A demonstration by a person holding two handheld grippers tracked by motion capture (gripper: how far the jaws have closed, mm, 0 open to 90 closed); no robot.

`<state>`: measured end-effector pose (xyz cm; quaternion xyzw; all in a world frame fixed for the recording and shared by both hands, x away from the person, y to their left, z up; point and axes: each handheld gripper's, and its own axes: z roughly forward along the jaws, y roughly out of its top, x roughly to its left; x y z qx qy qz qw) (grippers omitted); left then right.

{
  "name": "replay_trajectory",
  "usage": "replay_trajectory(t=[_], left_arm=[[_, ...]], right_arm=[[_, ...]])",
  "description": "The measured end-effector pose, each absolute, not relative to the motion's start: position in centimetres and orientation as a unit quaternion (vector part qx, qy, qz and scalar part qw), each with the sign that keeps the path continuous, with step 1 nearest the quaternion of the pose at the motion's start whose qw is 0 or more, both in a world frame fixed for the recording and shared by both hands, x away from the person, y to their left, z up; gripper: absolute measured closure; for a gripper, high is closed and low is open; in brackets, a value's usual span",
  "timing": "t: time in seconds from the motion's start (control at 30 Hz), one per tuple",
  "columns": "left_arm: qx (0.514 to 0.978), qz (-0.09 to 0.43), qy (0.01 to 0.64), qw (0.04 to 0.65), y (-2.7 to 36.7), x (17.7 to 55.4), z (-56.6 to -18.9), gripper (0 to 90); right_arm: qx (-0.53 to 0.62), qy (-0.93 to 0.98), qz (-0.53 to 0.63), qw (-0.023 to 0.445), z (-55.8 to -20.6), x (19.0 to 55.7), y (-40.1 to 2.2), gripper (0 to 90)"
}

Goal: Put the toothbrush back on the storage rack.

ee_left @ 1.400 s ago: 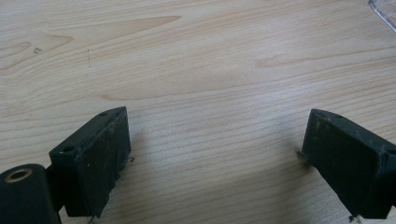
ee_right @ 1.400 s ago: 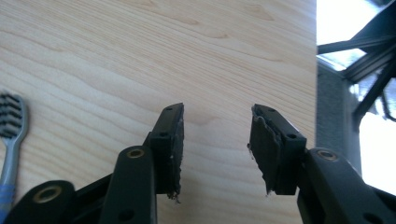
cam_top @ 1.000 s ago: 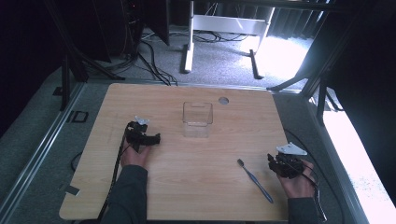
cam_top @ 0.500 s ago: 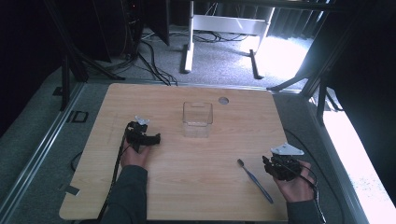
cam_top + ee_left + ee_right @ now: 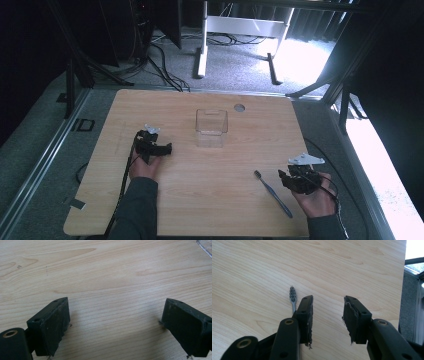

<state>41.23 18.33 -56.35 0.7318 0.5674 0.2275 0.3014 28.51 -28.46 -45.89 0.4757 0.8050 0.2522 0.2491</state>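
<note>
The toothbrush (image 5: 272, 194) lies flat on the wooden table (image 5: 200, 200), near the front edge on the person's right side. From above, all of it shows: a dark bristle head and a blue handle that runs toward the table's front edge. In the right gripper view only its head and a bit of neck show (image 5: 292, 296); the rest is hidden behind one black jaw. The right gripper (image 5: 295, 181) sits just beside the toothbrush, on the side away from the middle of the table, not touching it. Its jaws are about half apart (they have just been closing a little) and only bare wood lies between them. The left gripper (image 5: 115, 322) has its jaws spread wide over bare table, with nothing in them. A clear box (image 5: 211, 127) stands near the middle of the table, well apart from the toothbrush; a corner of it is cut off at the top edge of the left gripper view. I can read no words or labels anywhere.
</note>
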Motion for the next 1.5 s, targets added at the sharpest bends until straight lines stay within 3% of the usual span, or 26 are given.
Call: replay_trajectory(t=[1.5], left_arm=[[0.731,0.228,0.568,0.302,18.3,41.2,-56.4,8.2]], right_arm=[[0.413,0.856,0.212,0.225,-44.5,29.3,-24.8,67.7]])
